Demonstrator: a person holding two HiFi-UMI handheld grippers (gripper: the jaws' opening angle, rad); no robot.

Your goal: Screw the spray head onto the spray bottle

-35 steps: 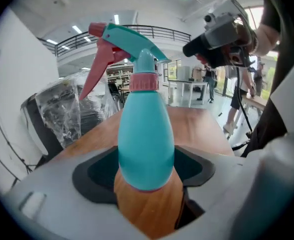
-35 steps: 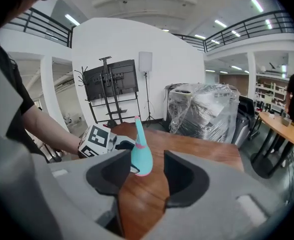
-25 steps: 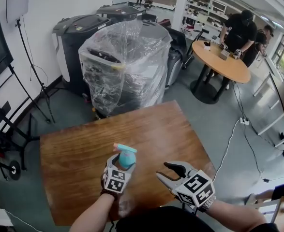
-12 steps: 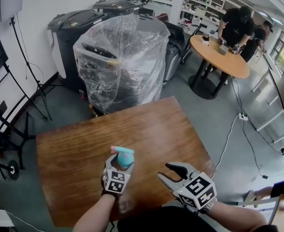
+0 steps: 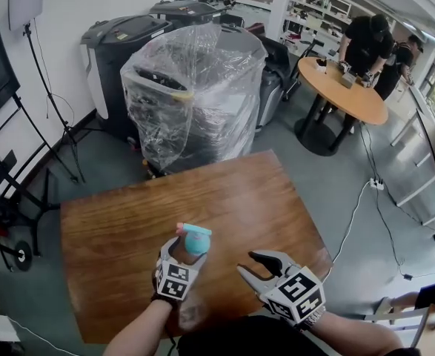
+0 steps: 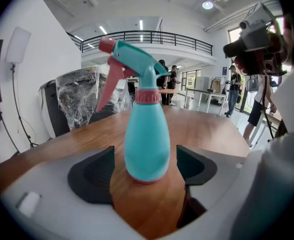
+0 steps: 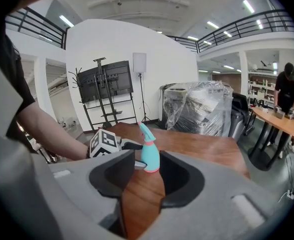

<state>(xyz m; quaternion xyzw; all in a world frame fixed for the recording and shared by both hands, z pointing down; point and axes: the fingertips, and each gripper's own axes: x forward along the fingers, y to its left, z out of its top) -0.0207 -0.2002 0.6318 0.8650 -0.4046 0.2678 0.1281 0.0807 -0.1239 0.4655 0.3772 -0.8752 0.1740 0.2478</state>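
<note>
Since the spray head (image 6: pixel 129 59) already sits on the spray bottle (image 6: pixel 147 139), pink collar (image 6: pixel 148 96) down on the neck, I'd judge the screwing done and only the letting go left. The bottle stands upright near the counter's (image 5: pixel 128 221) near edge, about midway along. The left gripper (image 6: pixel 147 170) has just been opening its jaws; they flank the bottle with a gap each side. The right gripper (image 5: pixel 247 264) hangs beside it, jaws parted though lately eased closer, holding nothing. From the head view the bottle's base is hidden behind the left gripper's cube (image 5: pixel 174 279); the left gripper view shows those gaps.
</note>
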